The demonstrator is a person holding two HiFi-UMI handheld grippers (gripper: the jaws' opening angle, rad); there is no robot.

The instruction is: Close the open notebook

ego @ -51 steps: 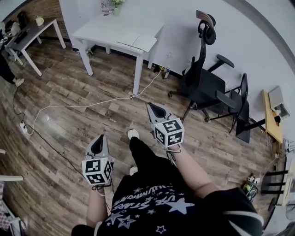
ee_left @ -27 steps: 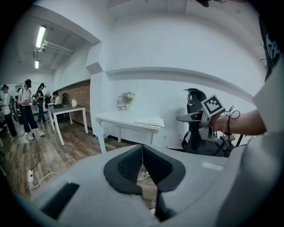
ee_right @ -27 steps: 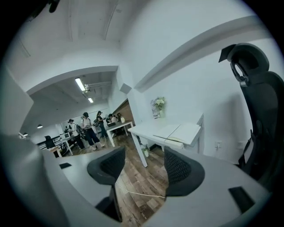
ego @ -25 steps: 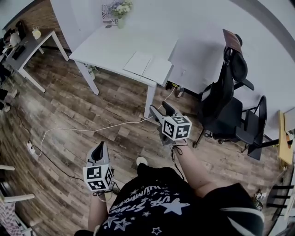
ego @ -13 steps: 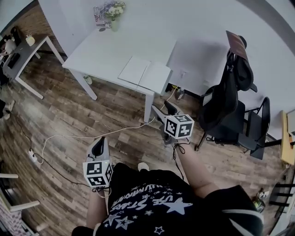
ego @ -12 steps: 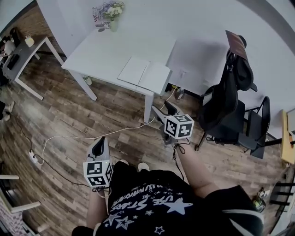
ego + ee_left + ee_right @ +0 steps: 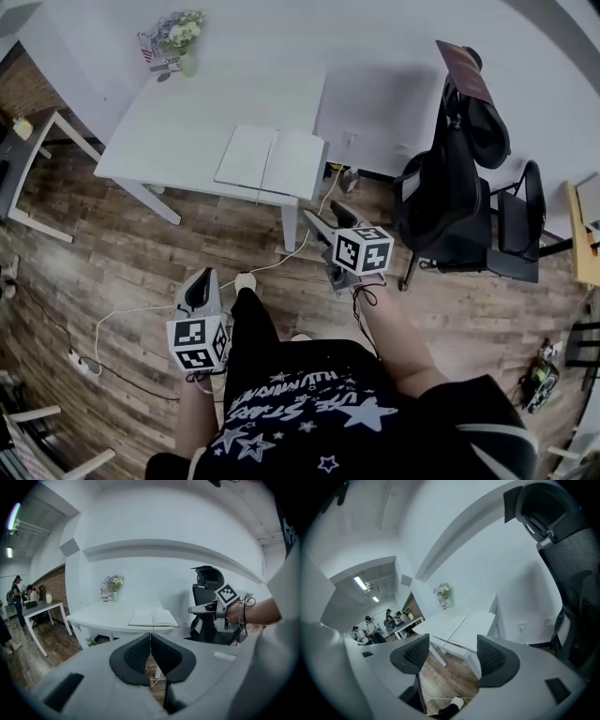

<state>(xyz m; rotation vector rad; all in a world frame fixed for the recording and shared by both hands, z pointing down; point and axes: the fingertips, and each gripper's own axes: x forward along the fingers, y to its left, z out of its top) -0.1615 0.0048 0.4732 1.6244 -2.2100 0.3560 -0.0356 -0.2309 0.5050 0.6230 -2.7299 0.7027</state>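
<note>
- So, the notebook (image 7: 270, 161) is lying open and flat on the white worktop (image 7: 178, 131), close to its front right corner as seen in the head view, both pages blank-looking and facing up.
- Left gripper (image 7: 150, 637): the fingers (image 7: 136, 656) are pressed together with nothing between them. It's held out over the wood floor (image 7: 112, 272), well short of the worktop, pointing toward the notebook.
- Right gripper (image 7: 450, 651): the fingers (image 7: 410, 656) are wide apart and opening, nothing between them, just floor and the worktop's edge showing through the gap. It sits closer to the worktop's corner than the left one, but isn't touching the notebook.
- Flowers in a vase (image 7: 183, 42) stand at the worktop's far side, well apart from the notebook.
- A black office chair (image 7: 450, 178) sits to the right of the worktop.
- A white cable (image 7: 141, 314) snakes across the floor under it.
</note>
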